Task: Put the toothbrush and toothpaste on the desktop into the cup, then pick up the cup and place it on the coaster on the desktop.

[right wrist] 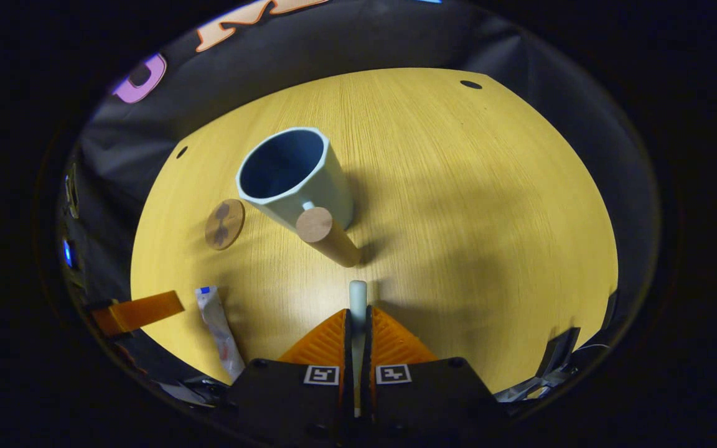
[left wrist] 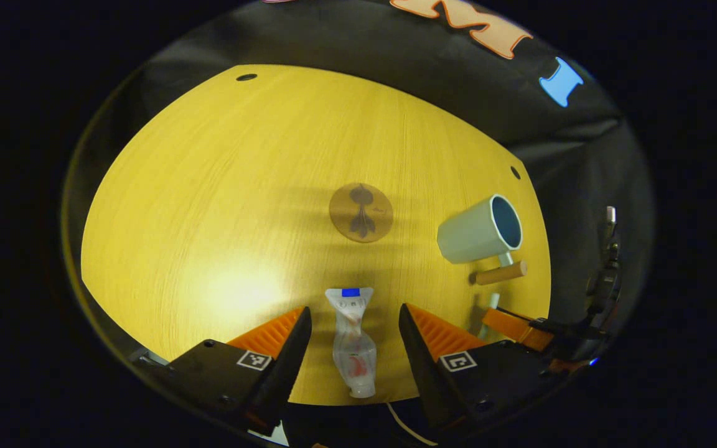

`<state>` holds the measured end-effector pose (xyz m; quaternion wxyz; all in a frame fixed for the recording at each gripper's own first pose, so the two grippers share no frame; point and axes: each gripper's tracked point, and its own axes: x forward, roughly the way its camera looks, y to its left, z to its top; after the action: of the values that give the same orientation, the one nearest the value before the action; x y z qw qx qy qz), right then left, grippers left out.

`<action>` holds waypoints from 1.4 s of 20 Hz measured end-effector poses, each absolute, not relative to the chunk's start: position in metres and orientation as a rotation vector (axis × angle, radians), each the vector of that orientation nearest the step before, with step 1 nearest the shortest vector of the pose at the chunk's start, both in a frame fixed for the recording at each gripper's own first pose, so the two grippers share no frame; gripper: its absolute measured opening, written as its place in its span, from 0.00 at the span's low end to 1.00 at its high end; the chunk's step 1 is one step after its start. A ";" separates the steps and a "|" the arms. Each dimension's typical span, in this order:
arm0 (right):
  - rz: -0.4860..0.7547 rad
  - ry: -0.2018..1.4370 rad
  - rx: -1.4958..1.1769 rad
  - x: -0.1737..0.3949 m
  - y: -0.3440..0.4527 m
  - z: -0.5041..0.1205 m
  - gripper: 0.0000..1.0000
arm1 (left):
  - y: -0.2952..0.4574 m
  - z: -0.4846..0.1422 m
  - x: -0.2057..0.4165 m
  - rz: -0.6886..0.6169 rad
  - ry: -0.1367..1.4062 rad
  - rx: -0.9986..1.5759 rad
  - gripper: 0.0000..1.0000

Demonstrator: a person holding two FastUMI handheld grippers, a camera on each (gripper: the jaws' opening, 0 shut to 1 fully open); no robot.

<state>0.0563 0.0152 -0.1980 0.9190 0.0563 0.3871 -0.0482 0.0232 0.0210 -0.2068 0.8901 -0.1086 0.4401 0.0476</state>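
My left claw (left wrist: 353, 339) hovering low with fingers spread wide either side of the toothpaste (left wrist: 352, 342) lying on the worktop (left wrist: 221, 205), my right claw (right wrist: 356, 333) clamped on the toothbrush (right wrist: 357, 295), aimed at the upright cup (right wrist: 293, 177), coaster (right wrist: 224, 224) beside it.

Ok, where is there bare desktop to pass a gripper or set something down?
Bare desktop spreads wide on the right gripper side of the cup, and in the left gripper view beyond the coaster to the far edge. It is crowded where the cup, coaster and toothpaste sit close.
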 end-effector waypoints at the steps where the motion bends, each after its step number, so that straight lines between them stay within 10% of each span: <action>1: -0.101 0.785 0.125 0.056 0.010 -0.194 0.07 | 0.020 -0.213 0.024 0.099 0.937 -0.210 0.80; 17: -0.199 0.713 0.193 0.034 -0.071 -0.173 0.07 | 0.034 -0.257 0.032 0.212 1.081 -0.152 0.34; 22: -0.213 0.663 0.225 0.039 -0.081 -0.159 0.07 | 0.025 -0.251 0.044 0.140 1.022 -0.199 0.09; 28: -0.161 0.523 0.234 0.061 -0.078 -0.100 0.07 | 0.012 -0.200 0.058 0.086 0.809 -0.327 0.01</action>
<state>0.0606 -0.0775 -0.1004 0.9560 0.1154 0.2575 -0.0795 0.0583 0.0125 -0.1996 0.9055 -0.1582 0.3915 0.0418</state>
